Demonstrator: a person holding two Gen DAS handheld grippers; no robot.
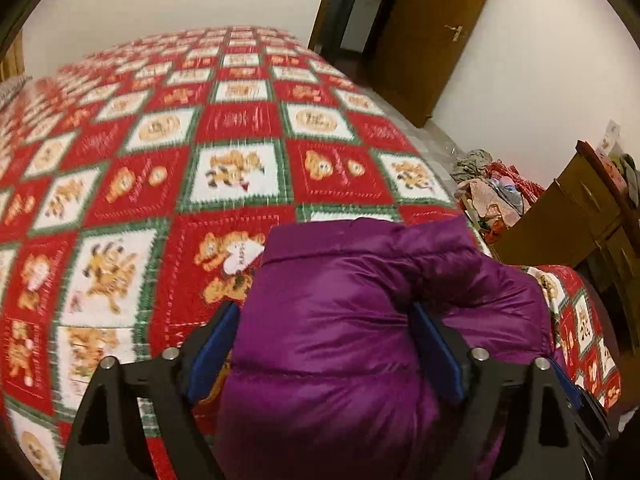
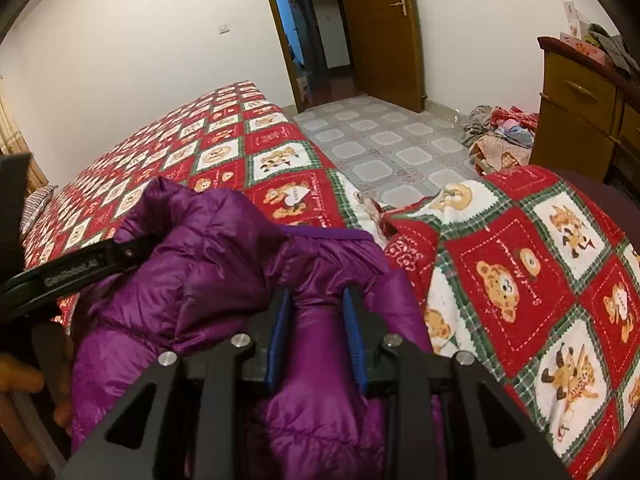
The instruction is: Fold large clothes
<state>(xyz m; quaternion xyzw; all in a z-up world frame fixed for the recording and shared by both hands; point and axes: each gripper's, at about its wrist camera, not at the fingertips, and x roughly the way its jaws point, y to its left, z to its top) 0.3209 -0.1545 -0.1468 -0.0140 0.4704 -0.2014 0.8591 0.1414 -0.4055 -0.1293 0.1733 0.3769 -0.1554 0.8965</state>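
**Purple down jacket bundled at the near edge of the bed**

Purple, shiny and quilted, the jacket point(image 1: 360, 320) fills the lower middle of your left wrist view and lies in a puffy heap on the red, white and green patchwork bedspread point(image 1: 160, 160). Your left gripper point(image 1: 324, 312) stands wide, with its blue pads point(image 1: 212, 344) on either side of a thick fold. The left pad shows a gap to the fabric; the right one lies against or just under a bulge, so you are not pinching the jacket there.

In the right wrist view the jacket point(image 2: 224, 264) takes the lower left and centre of the frame. Your right gripper point(image 2: 316, 304) is closed on a narrow ridge of it, and the blue pads point(image 2: 280, 332) press the fabric from both sides. Your other gripper appears as a black arm point(image 2: 72, 268) at the left edge, lying against the jacket's far side, with fingers of a hand point(image 2: 24, 380) visible below it.

The bedspread is rucked up at the right of that frame, where a fold of it point(image 2: 520, 260) rises beside the jacket. Beyond the bed, in the upper part of the frame, are a grey tiled floor point(image 2: 380, 148), an open wooden door point(image 2: 380, 28), a heap of clothes point(image 2: 500, 132) on the floor and a wooden cabinet point(image 2: 576, 108) at the right edge.
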